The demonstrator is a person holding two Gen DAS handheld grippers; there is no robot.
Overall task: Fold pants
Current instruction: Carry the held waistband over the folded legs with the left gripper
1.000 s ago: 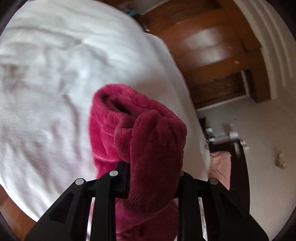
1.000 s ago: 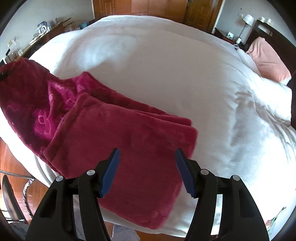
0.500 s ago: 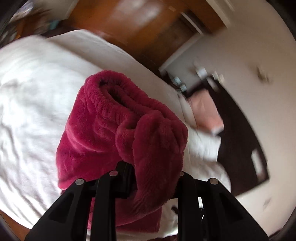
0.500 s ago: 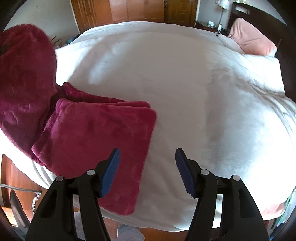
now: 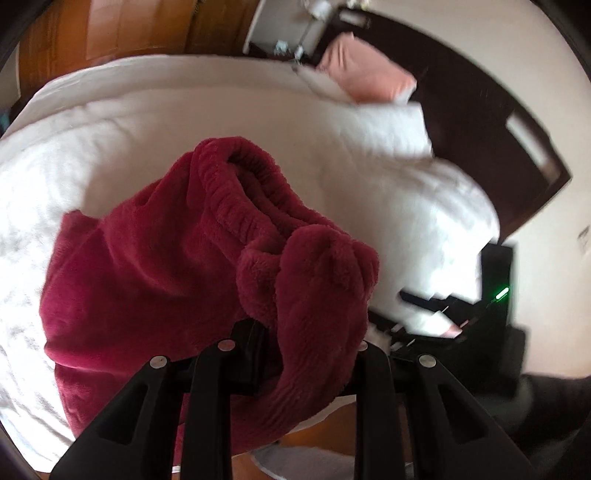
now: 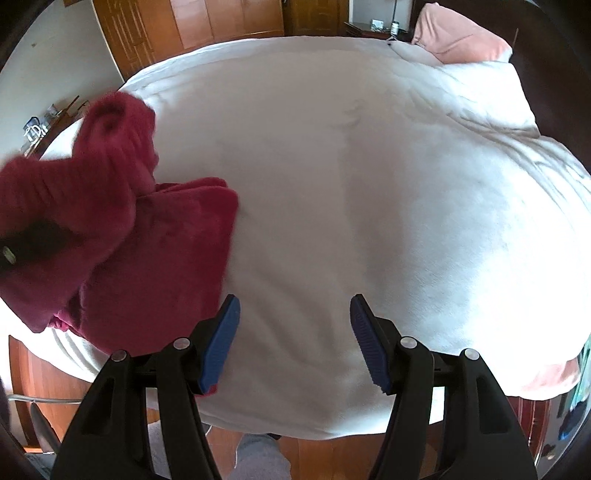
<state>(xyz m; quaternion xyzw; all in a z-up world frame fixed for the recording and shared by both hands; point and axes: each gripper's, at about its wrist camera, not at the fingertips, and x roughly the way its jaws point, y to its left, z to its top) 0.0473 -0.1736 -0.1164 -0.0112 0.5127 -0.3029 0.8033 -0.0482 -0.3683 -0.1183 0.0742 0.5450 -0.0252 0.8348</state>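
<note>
On the big white bed (image 6: 369, 166) lie our fuzzy red pants (image 5: 155, 273), and they are what we are folding. Our left gripper (image 5: 295, 332) is squeezed tight on a thick bunch of the pants near the stretchy waistband (image 5: 240, 195), and it holds that part up off the bed. The red cloth puffs out over its black fingers (image 5: 207, 387) and hides the tips, so we see only fluff where they pinch. From the right wrist view, the lifted part of the pants (image 6: 92, 166) hangs up at the left side, and the rest (image 6: 159, 258) lies flat on the white blanket near the bed's front left edge. That flat part looks doubled over, with a straight edge facing the middle of the bed. Our right gripper (image 6: 295, 339) is wide open and holds nothing. Its blue pads (image 6: 221, 343) float above the white blanket, and the left pad is just beside the flat red cloth. We cannot tell if it touches. A pink pillow (image 6: 461, 40) sits at the far end of the bed by the dark headboard (image 5: 480, 110). Brown wooden doors (image 6: 221, 22) stand behind the bed. The wood floor (image 6: 26, 373) shows under the bed's near edge.
</note>
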